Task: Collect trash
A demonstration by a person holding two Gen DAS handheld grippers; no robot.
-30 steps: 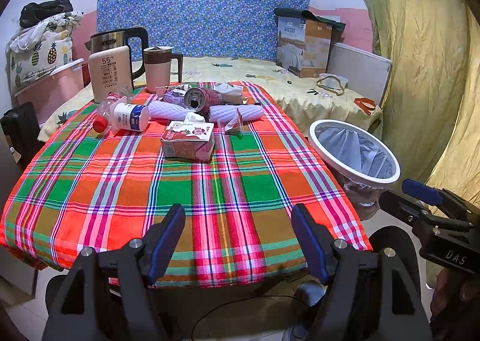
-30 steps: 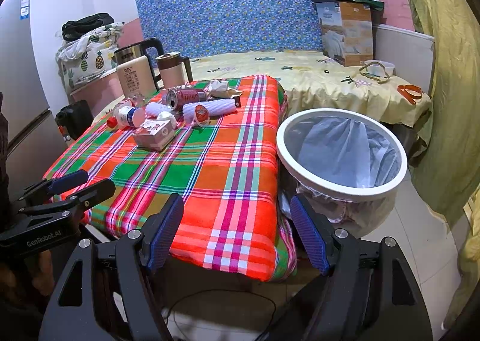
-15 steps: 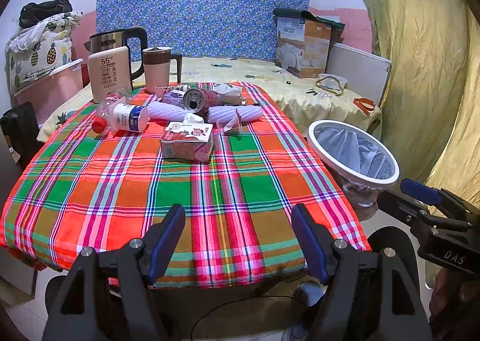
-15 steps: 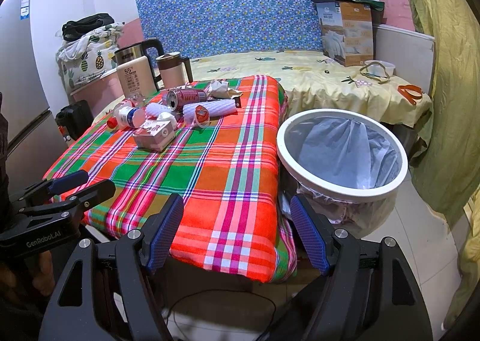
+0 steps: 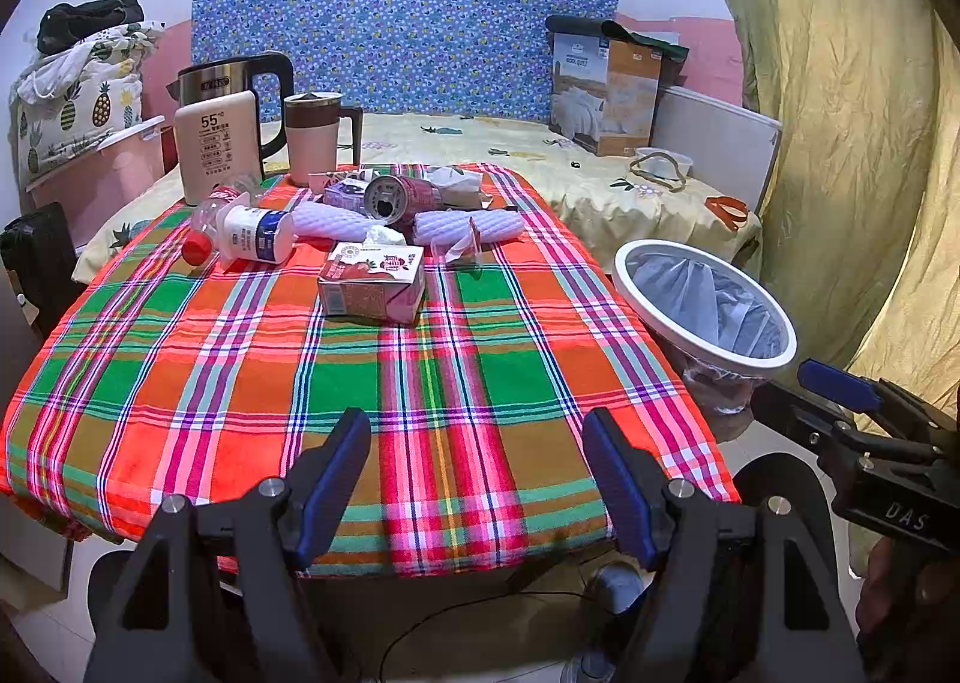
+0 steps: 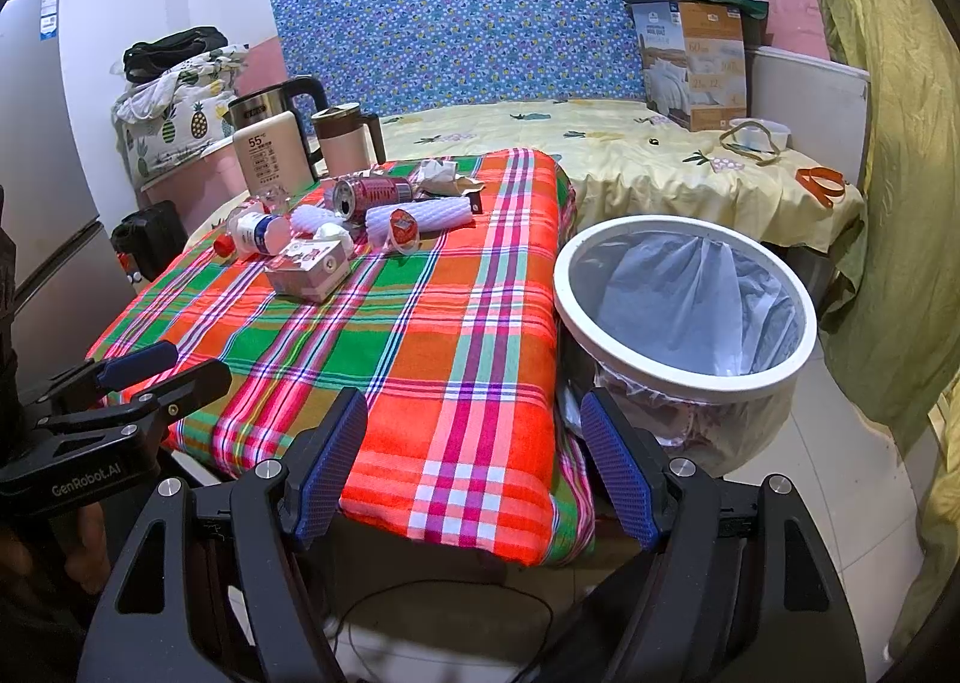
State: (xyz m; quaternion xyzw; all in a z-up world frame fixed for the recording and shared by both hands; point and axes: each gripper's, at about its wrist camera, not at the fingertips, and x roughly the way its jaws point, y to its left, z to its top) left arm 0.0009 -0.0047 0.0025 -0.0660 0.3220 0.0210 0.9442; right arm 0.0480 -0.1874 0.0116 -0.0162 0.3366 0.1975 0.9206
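With the left gripper (image 5: 477, 479) and right gripper (image 6: 474, 473) both spread wide and holding nothing, the trash sits bunched at 12 o'clock on the plaid tablecloth (image 5: 336, 371), so reaching past the pink carton (image 5: 372, 287) could roll the soda can (image 5: 399, 195) off, away from the lined bin (image 6: 684, 377) at 3 o'clock.

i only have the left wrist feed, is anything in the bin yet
Observer: The right wrist view looks down into the bin: only the grey liner shows, no trash in sight.
Operator: what's left of the kettle, my view cuts it off
Observer: A grey fridge stands by the left edge there.
Operator: is my left gripper holding anything
Observer: No, the left gripper is seen from the side there, open and empty, at the near left corner of the table.
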